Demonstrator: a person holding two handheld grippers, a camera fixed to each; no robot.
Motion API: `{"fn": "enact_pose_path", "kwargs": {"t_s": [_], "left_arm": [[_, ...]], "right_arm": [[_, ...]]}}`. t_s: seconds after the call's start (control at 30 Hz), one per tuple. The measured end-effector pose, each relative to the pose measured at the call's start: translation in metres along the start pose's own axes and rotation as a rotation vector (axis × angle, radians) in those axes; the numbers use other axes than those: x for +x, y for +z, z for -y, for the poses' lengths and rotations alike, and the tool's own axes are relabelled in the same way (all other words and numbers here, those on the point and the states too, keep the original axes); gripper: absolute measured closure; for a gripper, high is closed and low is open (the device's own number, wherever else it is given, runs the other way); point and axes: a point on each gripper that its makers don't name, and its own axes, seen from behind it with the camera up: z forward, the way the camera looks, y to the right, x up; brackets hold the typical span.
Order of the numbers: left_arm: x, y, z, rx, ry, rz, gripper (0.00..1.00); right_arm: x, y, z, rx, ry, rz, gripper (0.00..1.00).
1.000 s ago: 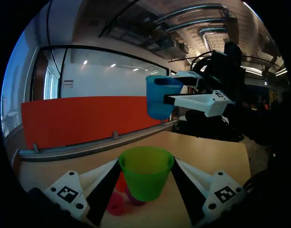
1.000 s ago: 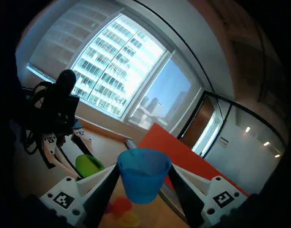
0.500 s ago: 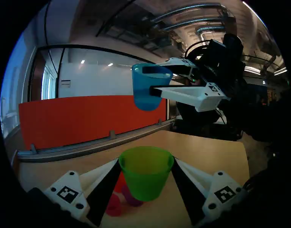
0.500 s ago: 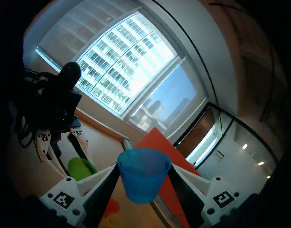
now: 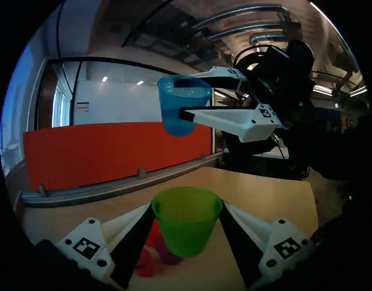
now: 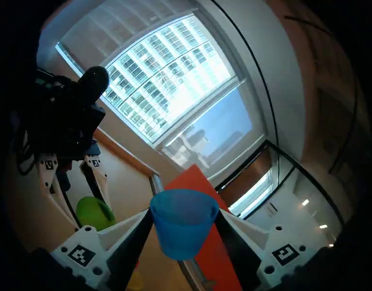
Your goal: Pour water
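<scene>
Aloft, translucent blue cup (image 5: 178, 104) clamped by right gripper (image 6: 184, 213) jaws, green cup (image 5: 187, 228) clamped by left gripper (image 5: 187, 208)

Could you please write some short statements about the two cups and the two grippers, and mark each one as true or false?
1. The left gripper holds the green cup between its two fingers. True.
2. The blue cup stands on the table. False: the right gripper holds it in the air, above the table.
3. In the left gripper view, the blue cup is higher than the green cup. True.
4. The blue cup is turned upside down. False: its mouth faces up and it is close to upright.
5. The partition behind the table is green. False: it is orange.
</scene>
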Motion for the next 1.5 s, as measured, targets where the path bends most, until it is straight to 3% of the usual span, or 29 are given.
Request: {"fn": "enact_pose_path", "kwargs": {"t_s": [0.57,1.17,1.5], "left_arm": [[0.004,0.002,-0.004,-0.014,-0.001,-0.006,0.11],[0.008,0.003,-0.005,-0.015,0.001,-0.01,0.11],[0.009,0.003,-0.005,-0.014,0.002,-0.011,0.12]], "right_arm": [[-0.004,0.013,-0.012,-0.02,-0.132,0.022,0.1],[0.0,0.015,-0.024,-0.033,-0.283,0.03,0.1],[0.003,0.016,-0.025,-0.038,-0.337,0.033,0.1]]}}
